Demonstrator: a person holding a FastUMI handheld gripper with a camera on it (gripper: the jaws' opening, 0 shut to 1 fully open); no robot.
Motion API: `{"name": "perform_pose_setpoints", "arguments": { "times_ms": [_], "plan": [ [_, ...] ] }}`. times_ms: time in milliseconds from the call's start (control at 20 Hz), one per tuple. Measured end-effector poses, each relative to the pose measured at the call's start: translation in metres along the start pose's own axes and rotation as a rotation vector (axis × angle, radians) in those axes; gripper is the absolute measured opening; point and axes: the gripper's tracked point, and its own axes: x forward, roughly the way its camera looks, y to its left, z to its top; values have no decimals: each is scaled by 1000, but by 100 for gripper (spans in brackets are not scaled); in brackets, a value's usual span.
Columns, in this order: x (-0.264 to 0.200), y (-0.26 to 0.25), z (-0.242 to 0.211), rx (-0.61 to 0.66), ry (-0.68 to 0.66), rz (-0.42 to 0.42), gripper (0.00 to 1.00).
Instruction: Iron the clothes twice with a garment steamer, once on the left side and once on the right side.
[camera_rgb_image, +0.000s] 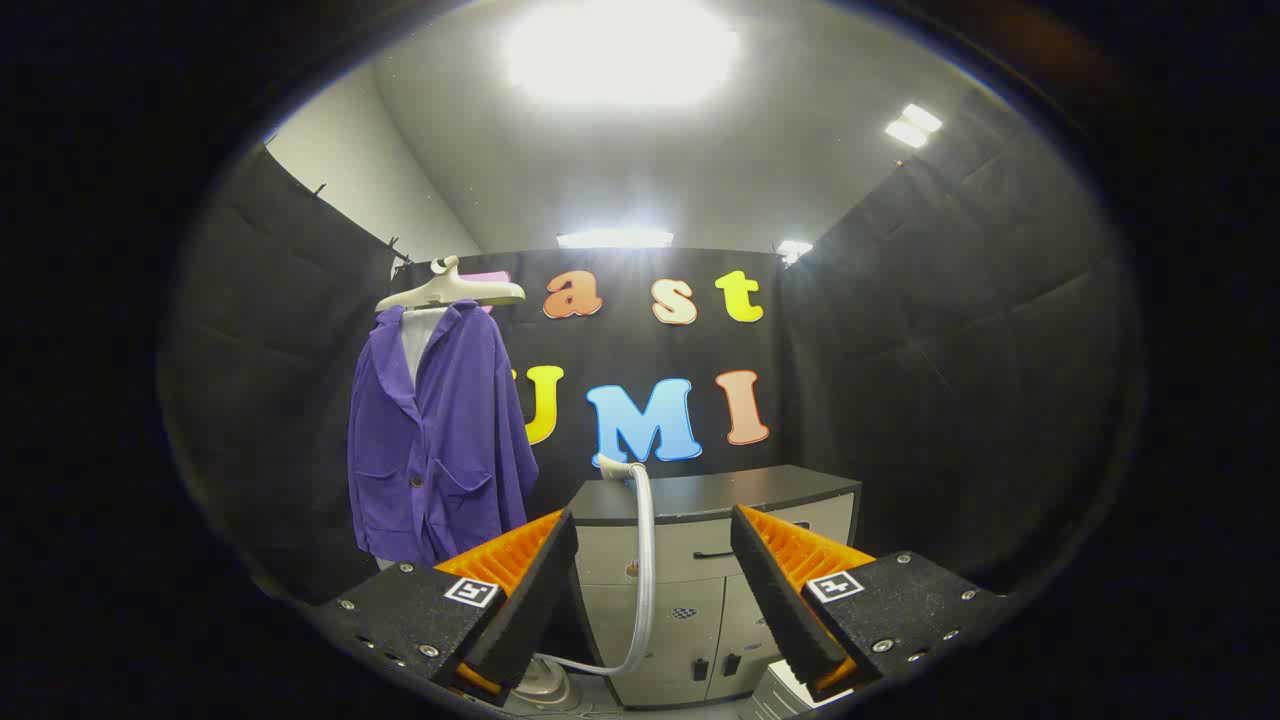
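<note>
Counted one purple jacket (440, 430), hung on one pale hanger (452, 290). Counted one garment steamer: one head (612, 463) resting on the dark top of the bench (720, 495), one pale hose (645, 570) curving down from it, one round base (545, 688) on the floor. Counted one bench, with one drawer handle (712, 553) and what looked like two lower doors, exact number hard to tell. Counted one gripper (652, 570) with two fingers (525, 590), spread apart, nothing between them, each mount carrying one square marker (471, 592). Counted four ceiling lights (620, 50).
</note>
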Motion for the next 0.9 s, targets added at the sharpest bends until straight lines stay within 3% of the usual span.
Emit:
{"name": "perform_pose_setpoints", "arguments": {
  "times_ms": [900],
  "plan": [
    [8,38,19,-38,-23,19,95]
  ]
}}
